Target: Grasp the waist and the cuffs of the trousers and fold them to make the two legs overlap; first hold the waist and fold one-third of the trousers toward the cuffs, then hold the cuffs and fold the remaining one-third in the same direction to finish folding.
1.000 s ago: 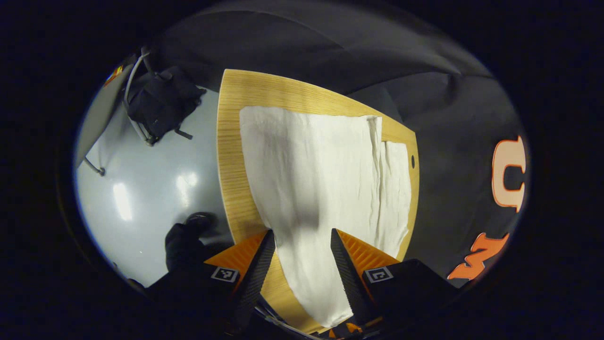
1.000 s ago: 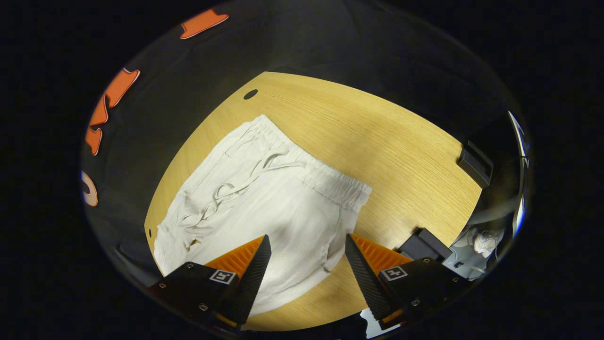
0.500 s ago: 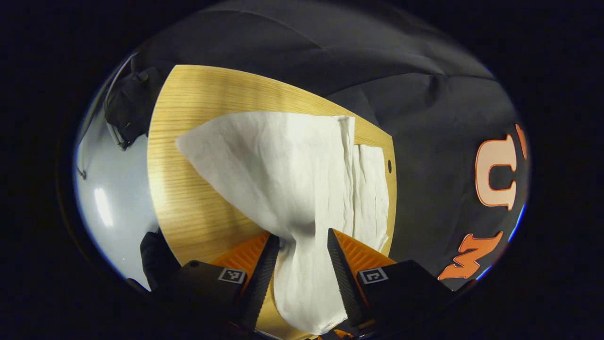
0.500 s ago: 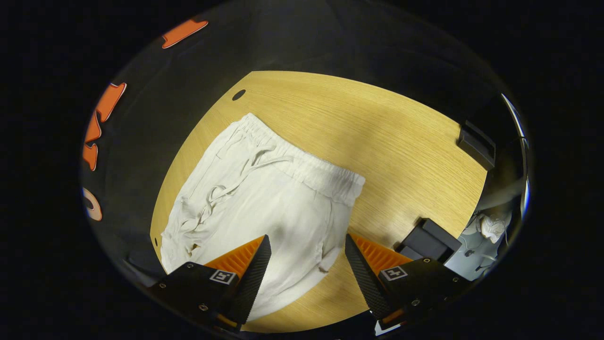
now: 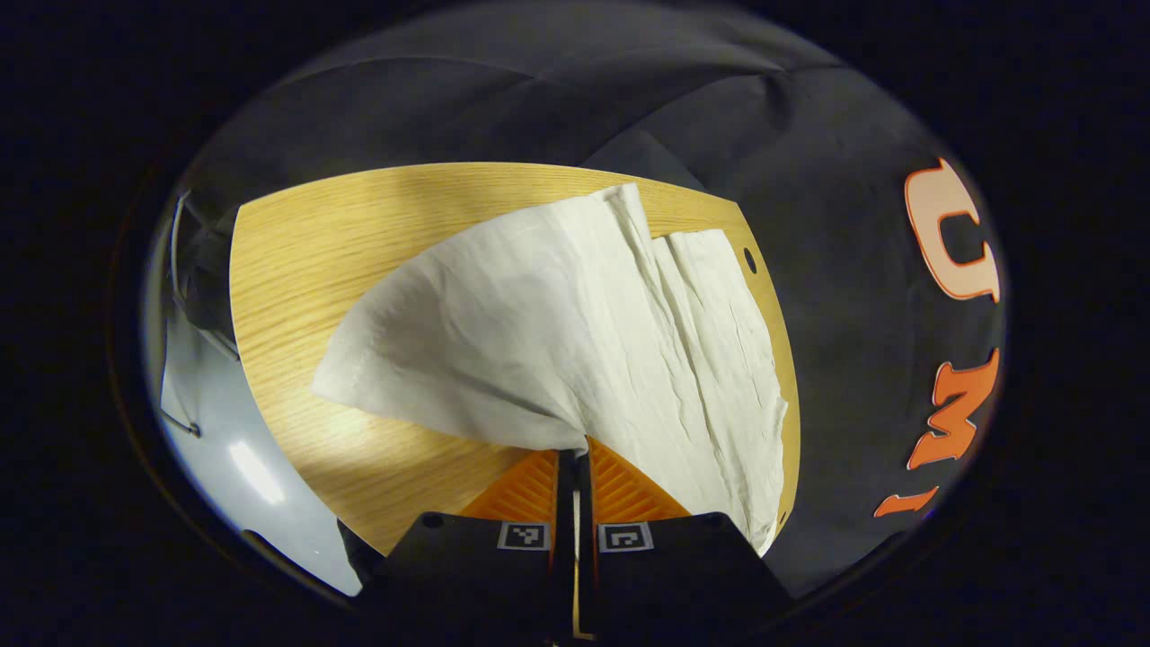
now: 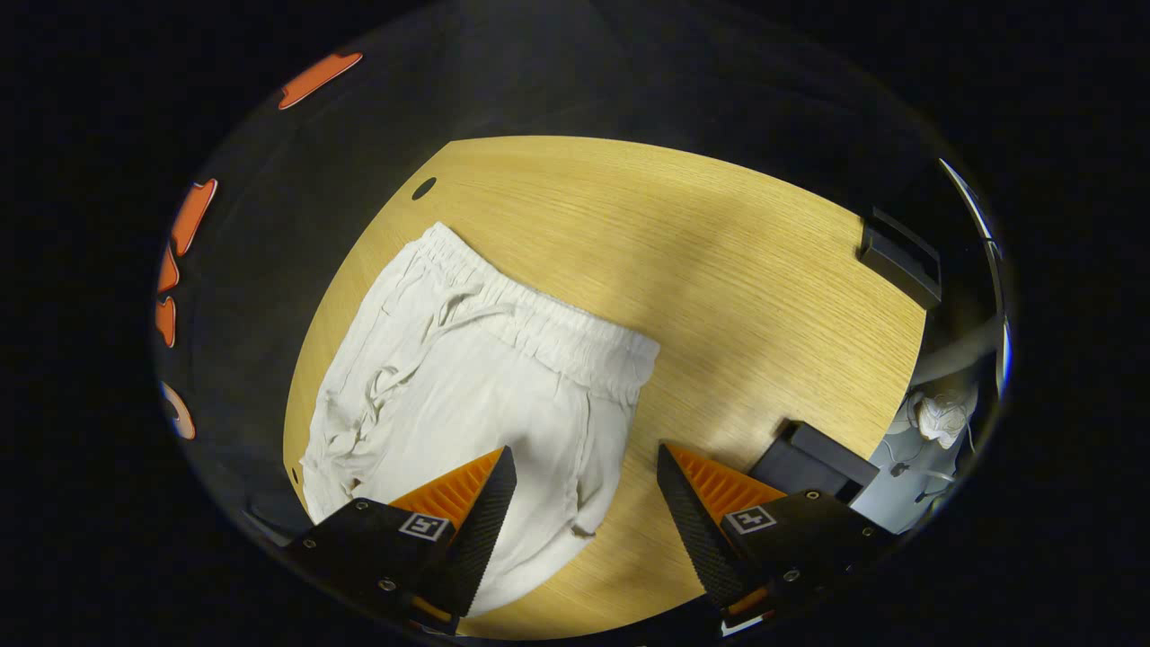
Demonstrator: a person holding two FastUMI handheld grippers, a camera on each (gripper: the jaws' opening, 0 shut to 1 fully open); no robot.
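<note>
White trousers [image 5: 575, 332] lie on a wooden table [image 5: 305, 261]. In the left gripper view the near leg's cuff end is bunched and lifted, and my left gripper [image 5: 575, 458] is shut on that cloth; the second leg [image 5: 728, 323] lies flat beyond it. In the right gripper view the elastic waist [image 6: 539, 328] with its drawstring [image 6: 449, 314] rests flat on the table [image 6: 719, 270]. My right gripper [image 6: 584, 485] hovers open above the near side of the waist part, with cloth and bare wood showing between its fingers.
A dark box [image 6: 813, 458] sits at the table's near right edge and another dark block [image 6: 898, 256] at the far right edge in the right gripper view. Grey floor [image 5: 260, 485] lies beyond the table's left edge in the left gripper view.
The left gripper has gone from open to shut on the cuff cloth and pulled it up and across. The right gripper has drifted slightly, staying open.
</note>
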